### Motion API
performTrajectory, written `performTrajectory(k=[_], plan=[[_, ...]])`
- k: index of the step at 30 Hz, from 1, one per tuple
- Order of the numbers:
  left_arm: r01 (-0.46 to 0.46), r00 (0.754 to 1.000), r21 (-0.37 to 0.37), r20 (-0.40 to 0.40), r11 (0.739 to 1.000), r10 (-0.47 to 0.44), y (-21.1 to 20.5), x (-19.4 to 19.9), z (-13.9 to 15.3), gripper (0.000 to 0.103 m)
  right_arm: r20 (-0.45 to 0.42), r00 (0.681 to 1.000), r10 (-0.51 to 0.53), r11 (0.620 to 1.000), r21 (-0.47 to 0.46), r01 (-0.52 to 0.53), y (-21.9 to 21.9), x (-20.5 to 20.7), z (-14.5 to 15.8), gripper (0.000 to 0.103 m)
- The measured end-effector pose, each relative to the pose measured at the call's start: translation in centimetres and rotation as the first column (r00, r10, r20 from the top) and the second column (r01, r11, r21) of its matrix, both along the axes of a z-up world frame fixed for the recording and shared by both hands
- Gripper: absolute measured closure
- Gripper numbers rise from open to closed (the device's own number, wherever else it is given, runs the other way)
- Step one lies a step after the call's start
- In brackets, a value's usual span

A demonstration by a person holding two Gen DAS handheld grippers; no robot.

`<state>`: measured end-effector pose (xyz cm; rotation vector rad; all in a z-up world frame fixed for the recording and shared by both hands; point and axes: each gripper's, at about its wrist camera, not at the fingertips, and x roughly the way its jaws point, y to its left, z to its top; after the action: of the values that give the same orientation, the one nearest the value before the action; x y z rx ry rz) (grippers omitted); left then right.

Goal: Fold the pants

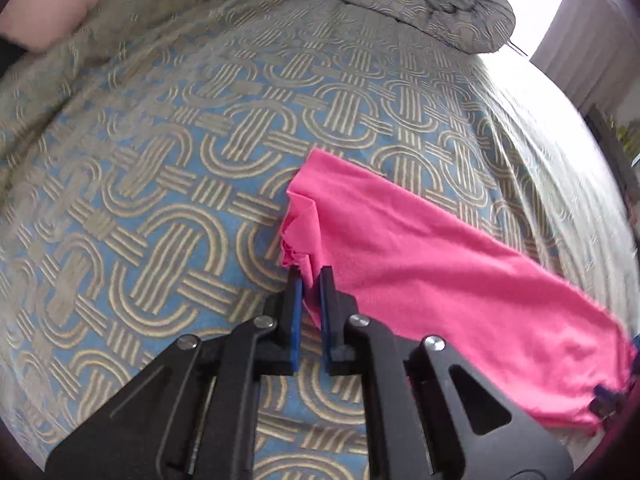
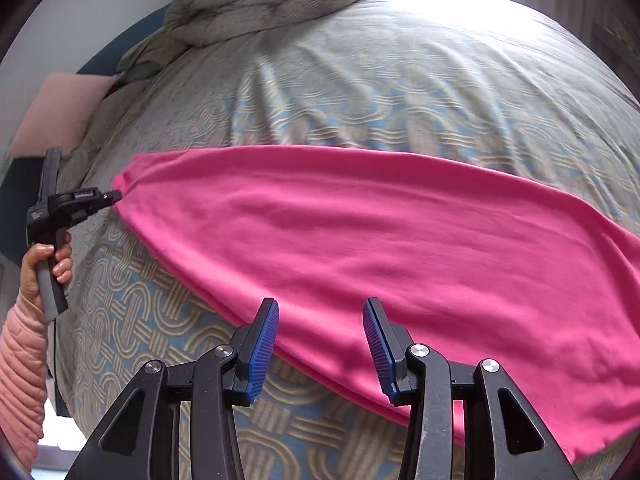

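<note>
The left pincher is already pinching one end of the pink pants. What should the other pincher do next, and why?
Probably close the right gripper on the near edge of the pink pants. Its jaws stand open just over that edge, pinching nothing, while the left gripper is shut on the bunched end. Both ends likely need holding before the cloth can be lifted and folded on the bedspread.

I am seeing no text I can make out. My left gripper (image 2: 116, 195), as my right wrist camera is showing it, is carrying a small pale label on its black body, but the letters are coming through too small and blurred to read. The pink pants (image 2: 360, 248) and the patterned bedspread (image 2: 400, 92) are showing no lettering.
</note>
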<state>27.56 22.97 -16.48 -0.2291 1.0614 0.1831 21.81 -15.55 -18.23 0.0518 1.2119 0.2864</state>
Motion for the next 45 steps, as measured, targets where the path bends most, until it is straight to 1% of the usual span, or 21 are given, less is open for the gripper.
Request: performTrajectory(k=[4, 5, 7, 10, 13, 18, 21, 25, 27, 30, 34, 36, 38, 39, 41, 42, 45], plan=[[0.040, 0.999, 0.107, 0.014, 0.993, -0.042, -1.2, -0.2, 0.5, 0.095, -0.021, 1.000, -0.011, 1.000, -0.015, 0.011, 0.8, 1.5, -1.2, 0.057], [0.048, 0.999, 0.123, 0.016, 0.991, -0.050, -1.4, -0.2, 0.7, 0.095, -0.037, 0.999, -0.018, 1.000, -0.023, 0.017, 0.9, 1.9, -1.8, 0.054], [0.062, 0.997, 0.149, 0.024, 0.987, -0.066, -2.0, -0.2, 1.1, 0.095, -0.073, 0.997, -0.033, 0.999, -0.044, 0.030, 0.8, 2.3, -3.3, 0.052], [0.074, 0.996, 0.176, 0.039, 0.982, -0.083, -2.6, -0.1, 1.8, 0.095, -0.040, 0.999, -0.015, 0.999, -0.049, 0.013, 1.0, 1.9, -3.3, 0.050], [0.080, 0.995, 0.182, 0.049, 0.980, -0.090, -3.1, -0.1, 2.1, 0.095, -0.028, 1.000, -0.004, 0.999, -0.036, 0.003, 0.7, 1.4, -3.0, 0.050], [0.103, 0.991, 0.188, 0.062, 0.977, -0.117, -4.3, -0.3, 3.1, 0.095, -0.029, 0.998, -0.055, 0.997, 0.045, 0.056, -1.3, 0.5, -2.2, 0.050], [0.133, 0.986, 0.187, 0.079, 0.973, -0.149, -5.8, -0.6, 4.0, 0.095, -0.017, 0.996, -0.084, 0.994, 0.065, 0.085, -2.8, 0.0, -1.4, 0.050], [0.199, 0.972, 0.170, 0.094, 0.965, -0.217, -9.0, -1.0, 5.2, 0.095, 0.010, 0.994, -0.110, 0.989, 0.100, 0.108, -4.5, -0.8, -0.3, 0.050], [0.243, 0.958, 0.177, 0.107, 0.954, -0.264, -11.5, -1.5, 5.9, 0.095, 0.025, 0.992, -0.122, 0.986, 0.118, 0.118, -5.3, -1.3, 0.2, 0.050], [0.309, 0.938, 0.156, 0.114, 0.938, -0.328, -14.9, -2.1, 6.4, 0.095, 0.040, 0.990, -0.134, 0.982, 0.139, 0.127, -6.4, -1.9, 0.6, 0.050], [0.419, 0.893, 0.132, 0.120, 0.898, -0.435, -21.2, -3.5, 6.9, 0.095, 0.056, 0.986, -0.160, 0.975, 0.167, 0.149, -8.6, -2.8, 1.2, 0.050], [0.471, 0.867, 0.104, 0.125, 0.876, -0.481, -24.5, -4.0, 7.0, 0.095, 0.062, 0.983, -0.175, 0.971, 0.176, 0.162, -9.7, -3.2, 1.3, 0.050], [0.505, 0.850, 0.076, 0.130, 0.860, -0.511, -27.3, -4.4, 6.9, 0.095, 0.064, 0.978, -0.197, 0.965, 0.190, 0.182, -11.1, -3.8, 1.4, 0.050], [0.528, 0.838, 0.055, 0.128, 0.848, -0.530, -29.3, -4.7, 6.7, 0.095, 0.063, 0.977, -0.204, 0.963, 0.195, 0.189, -11.6, -4.0, 1.3, 0.050], [0.560, 0.820, 0.031, 0.123, 0.828, -0.559, -32.1, -5.2, 6.3, 0.095, 0.062, 0.971, -0.230, 0.955, 0.207, 0.213, -13.0, -4.5, 1.1, 0.050], [0.582, 0.807, 0.019, 0.114, 0.813, -0.580, -33.6, -5.4, 5.9, 0.095, 0.059, 0.969, -0.240, 0.952, 0.210, 0.223, -13.5, -4.6, 0.9, 0.050], [0.625, 0.777, 0.009, 0.084, 0.780, -0.624, -37.0, -6.4, 4.7, 0.095, 0.043, 0.961, -0.272, 0.939, 0.228, 0.256, -15.3, -5.2, 0.3, 0.050]])
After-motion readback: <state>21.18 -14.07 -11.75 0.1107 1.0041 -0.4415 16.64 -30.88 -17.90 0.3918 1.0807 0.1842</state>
